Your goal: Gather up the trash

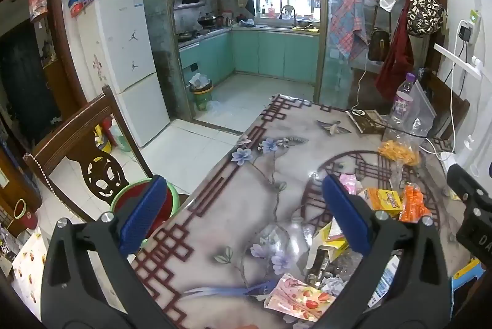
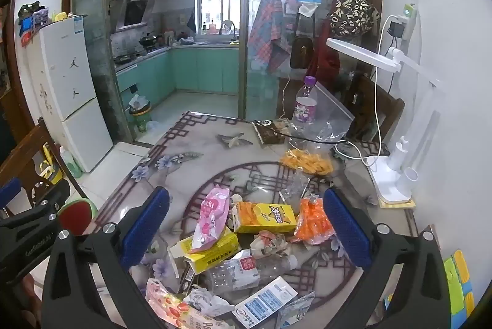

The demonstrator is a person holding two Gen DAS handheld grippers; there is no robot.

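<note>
A heap of trash lies on the patterned table (image 2: 196,150): a pink Pocky wrapper (image 2: 212,218), a yellow snack box (image 2: 264,216), an orange bag (image 2: 313,221), a crushed clear bottle (image 2: 246,267), a yellow carton (image 2: 212,252) and a strawberry wrapper (image 2: 172,306). My right gripper (image 2: 246,229) is open and empty, hovering over the heap. My left gripper (image 1: 246,216) is open and empty above the table's left part; the same yellow box (image 1: 386,200) and strawberry wrapper (image 1: 301,299) lie to its right. A red and green bin (image 1: 135,196) stands below the table's left edge.
A purple-capped bottle (image 2: 304,104), a clear bag (image 2: 326,126), orange snacks (image 2: 307,163) and a dark packet (image 2: 270,129) sit at the table's far side. A white desk lamp (image 2: 393,163) with cables stands at the right. A wooden chair (image 1: 80,144) is left of the table.
</note>
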